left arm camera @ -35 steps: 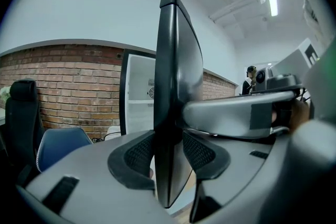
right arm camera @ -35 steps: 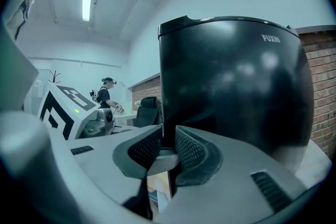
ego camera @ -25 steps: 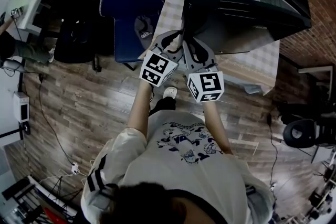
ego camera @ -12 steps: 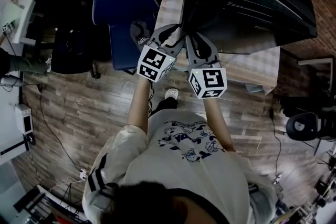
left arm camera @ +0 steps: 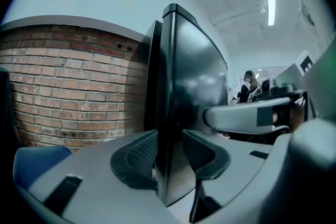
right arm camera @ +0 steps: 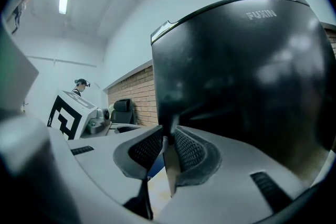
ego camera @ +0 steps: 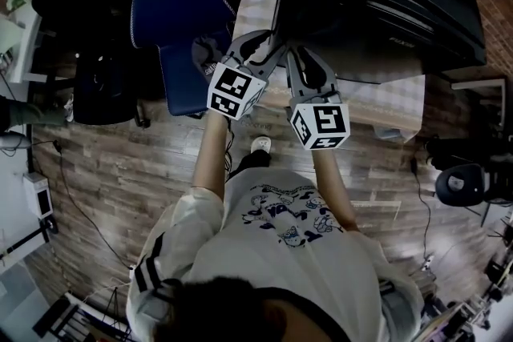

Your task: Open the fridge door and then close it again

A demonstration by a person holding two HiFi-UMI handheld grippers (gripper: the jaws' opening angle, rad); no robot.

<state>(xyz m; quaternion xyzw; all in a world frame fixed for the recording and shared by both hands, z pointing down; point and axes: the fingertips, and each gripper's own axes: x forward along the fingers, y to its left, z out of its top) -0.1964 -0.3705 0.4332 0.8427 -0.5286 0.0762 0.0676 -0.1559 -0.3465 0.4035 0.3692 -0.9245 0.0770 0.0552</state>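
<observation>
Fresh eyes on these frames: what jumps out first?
The black fridge on the checked tablecloth fills the top of the head view. The left gripper and the right gripper are clamped side by side on the edge of the fridge door. A blue chair stands left of the table.

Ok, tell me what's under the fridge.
A checked cloth lies under the fridge, showing beside it and along its near edge. The fridge hides the rest of the cloth, and the cloth hides whatever it covers.
</observation>
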